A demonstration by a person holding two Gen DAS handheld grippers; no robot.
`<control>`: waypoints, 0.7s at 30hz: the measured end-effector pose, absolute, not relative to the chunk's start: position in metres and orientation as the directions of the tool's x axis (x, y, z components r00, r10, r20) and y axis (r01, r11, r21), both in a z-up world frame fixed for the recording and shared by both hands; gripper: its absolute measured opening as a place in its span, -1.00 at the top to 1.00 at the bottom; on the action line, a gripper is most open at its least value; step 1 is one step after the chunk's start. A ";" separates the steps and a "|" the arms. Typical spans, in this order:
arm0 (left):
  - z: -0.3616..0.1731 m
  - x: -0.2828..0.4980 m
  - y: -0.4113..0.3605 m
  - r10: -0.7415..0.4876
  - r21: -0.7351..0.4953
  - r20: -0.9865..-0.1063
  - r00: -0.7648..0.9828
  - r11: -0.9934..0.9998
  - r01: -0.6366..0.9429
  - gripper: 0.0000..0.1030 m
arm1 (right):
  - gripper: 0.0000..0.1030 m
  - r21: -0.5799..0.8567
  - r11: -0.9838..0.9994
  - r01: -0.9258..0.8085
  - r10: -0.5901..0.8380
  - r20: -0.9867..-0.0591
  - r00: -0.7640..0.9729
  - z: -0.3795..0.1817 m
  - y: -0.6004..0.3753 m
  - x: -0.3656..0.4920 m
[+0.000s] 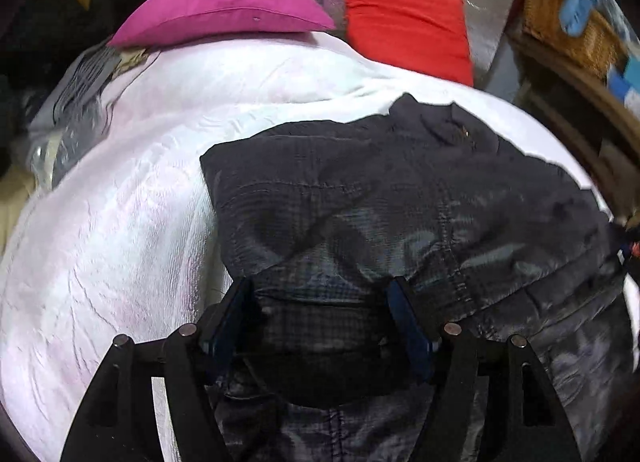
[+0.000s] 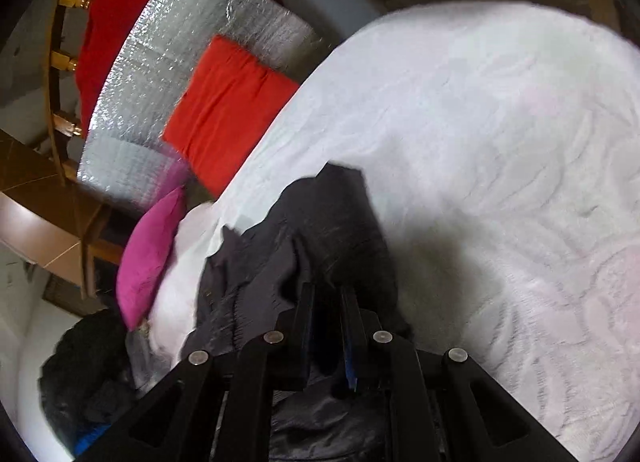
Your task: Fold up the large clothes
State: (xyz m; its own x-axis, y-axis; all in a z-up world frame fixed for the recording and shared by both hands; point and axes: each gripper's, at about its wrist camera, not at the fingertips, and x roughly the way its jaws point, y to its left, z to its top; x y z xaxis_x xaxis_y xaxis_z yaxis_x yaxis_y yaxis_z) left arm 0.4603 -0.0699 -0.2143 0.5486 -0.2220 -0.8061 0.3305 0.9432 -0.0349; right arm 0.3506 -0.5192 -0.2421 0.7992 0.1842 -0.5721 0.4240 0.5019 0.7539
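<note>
**Dark jacket on the white bedspread, right tongs clamped**

My left gripper (image 1: pixel 320 294) stands wide, jaws apart over the dark checked jacket (image 1: pixel 400 198), fabric beneath and between the blue pads (image 1: pixel 408 322) but not pinched. My right gripper (image 2: pixel 326 302) is closed tight on a bunched fold of the same jacket (image 2: pixel 332 222). The garment lies spread on the white bedspread (image 1: pixel 120 222). A magenta cushion (image 1: pixel 224 10) and a red cushion (image 1: pixel 404 22) sit at the bed's far edge, against a silver foil sheet (image 2: pixel 180 42).

Dark garment (image 1: pixel 400 198) cut off at lower edge, wicker basket (image 1: pixel 568 22) motion-blurred
</note>
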 end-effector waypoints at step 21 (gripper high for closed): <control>-0.216 0.452 -0.075 -0.215 0.031 -0.799 0.561 0.917 0.397 -0.39 | -0.21 0.627 0.661 0.411 0.181 -0.665 0.725 -0.227 -0.491 0.397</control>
State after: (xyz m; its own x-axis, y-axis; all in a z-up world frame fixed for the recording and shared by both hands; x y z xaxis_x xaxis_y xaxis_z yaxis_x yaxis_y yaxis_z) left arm 0.4518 -0.0752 -0.2162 0.5612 -0.2155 -0.7991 0.3970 0.9173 0.0314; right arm 0.3974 -0.4914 -0.2273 0.7246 0.1805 -0.6651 0.4110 0.6615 0.6273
